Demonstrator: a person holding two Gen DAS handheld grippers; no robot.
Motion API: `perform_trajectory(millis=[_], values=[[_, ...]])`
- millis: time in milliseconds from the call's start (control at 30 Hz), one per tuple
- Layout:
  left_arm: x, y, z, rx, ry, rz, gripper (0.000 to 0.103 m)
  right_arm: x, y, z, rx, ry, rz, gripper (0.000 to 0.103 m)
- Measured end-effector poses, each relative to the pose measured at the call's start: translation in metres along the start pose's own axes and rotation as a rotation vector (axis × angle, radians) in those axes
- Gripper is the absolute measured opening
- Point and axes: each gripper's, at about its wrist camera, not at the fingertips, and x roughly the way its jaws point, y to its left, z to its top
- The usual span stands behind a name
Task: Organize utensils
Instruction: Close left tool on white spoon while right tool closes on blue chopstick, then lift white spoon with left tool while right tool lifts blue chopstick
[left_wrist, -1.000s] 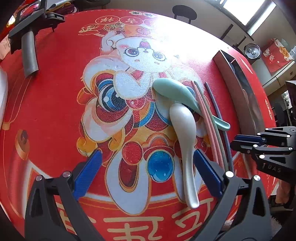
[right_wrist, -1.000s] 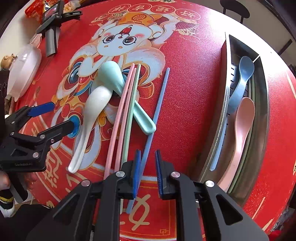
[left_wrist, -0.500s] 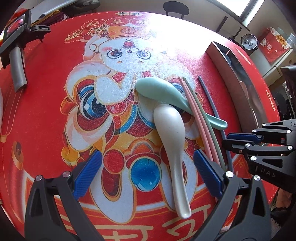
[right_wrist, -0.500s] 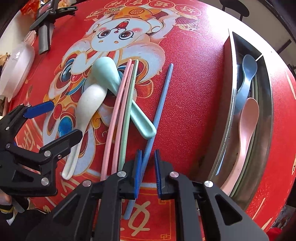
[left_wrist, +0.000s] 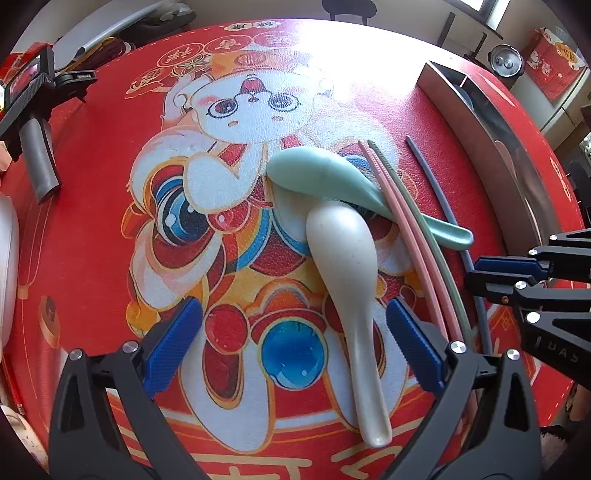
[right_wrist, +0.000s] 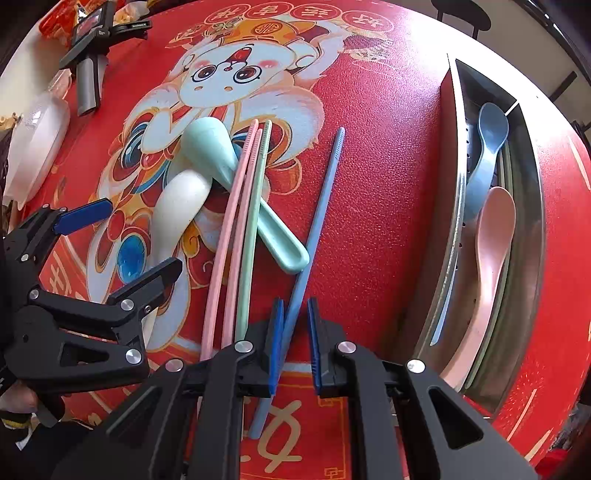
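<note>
Bright window (left_wrist: 517, 11) (top right) lights a dark chair (left_wrist: 345, 7) behind.

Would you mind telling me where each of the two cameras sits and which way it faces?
Left wrist: on the left gripper, looking steeply down at the white spoon between its open fingers; the right gripper shows at the right edge.
Right wrist: on the right gripper, looking straight down at the blue chopstick between nearly shut fingers; the left gripper shows at left, the metal tray at right.
Shared: white spoon, green spoon, chopsticks, red mat.
</note>
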Motion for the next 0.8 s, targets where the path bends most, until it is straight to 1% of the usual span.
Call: perform_trajectory(millis=[67, 167, 200, 233, 267, 300, 333, 367, 433, 467, 533, 633, 767, 800], values=[[0.001, -0.001, 0.001, 0.011, 0.010, 0.001, 0.098, 0.000, -0.002, -0.001, 0.003, -0.004, 0.005, 0.013], [-0.001, 0.004, 0.003, -0.008, 0.020, -0.039, 0.097, 0.000, -0.004, -0.002, 0.015, -0.009, 0.016, 0.013], [-0.002, 0.006, 0.003, -0.019, 0.023, -0.057, 0.096, 0.000, -0.005, -0.003, 0.018, -0.012, 0.018, 0.013], [-0.004, 0.008, 0.004, -0.023, 0.019, -0.071, 0.092, 0.000, -0.006, -0.003, 0.019, -0.014, 0.020, 0.013], [-0.007, 0.009, 0.003, -0.020, 0.009, -0.071, 0.086, 0.000, -0.006, -0.003, 0.021, -0.015, 0.021, 0.013], [-0.009, 0.009, 0.002, -0.013, -0.001, -0.071, 0.070, 0.000, -0.006, -0.003, 0.023, -0.016, 0.023, 0.013], [-0.011, 0.009, 0.002, -0.009, -0.003, -0.086, 0.059, 0.001, -0.007, -0.003, 0.025, -0.016, 0.025, 0.013], [-0.012, 0.009, 0.002, -0.011, -0.001, -0.107, 0.055, 0.001, -0.007, -0.003, 0.027, -0.017, 0.028, 0.013], [-0.012, 0.009, 0.003, -0.014, 0.002, -0.153, 0.040, 0.001, -0.008, -0.004, 0.031, -0.018, 0.031, 0.013], [-0.012, 0.008, 0.002, -0.016, 0.004, -0.170, 0.037, -0.001, -0.008, -0.004, 0.031, -0.018, 0.031, 0.013], [-0.011, 0.006, 0.002, -0.021, 0.005, -0.192, 0.027, -0.001, -0.008, -0.004, 0.031, -0.019, 0.033, 0.013], [-0.010, 0.006, 0.003, -0.041, 0.005, -0.216, 0.026, -0.002, -0.009, -0.004, 0.033, -0.020, 0.036, 0.013], [-0.011, 0.009, 0.003, -0.083, -0.001, -0.284, 0.022, -0.002, -0.008, -0.004, 0.035, -0.020, 0.038, 0.013], [-0.012, 0.009, 0.003, -0.084, -0.007, -0.293, 0.020, -0.002, -0.008, -0.004, 0.037, -0.021, 0.040, 0.013]])
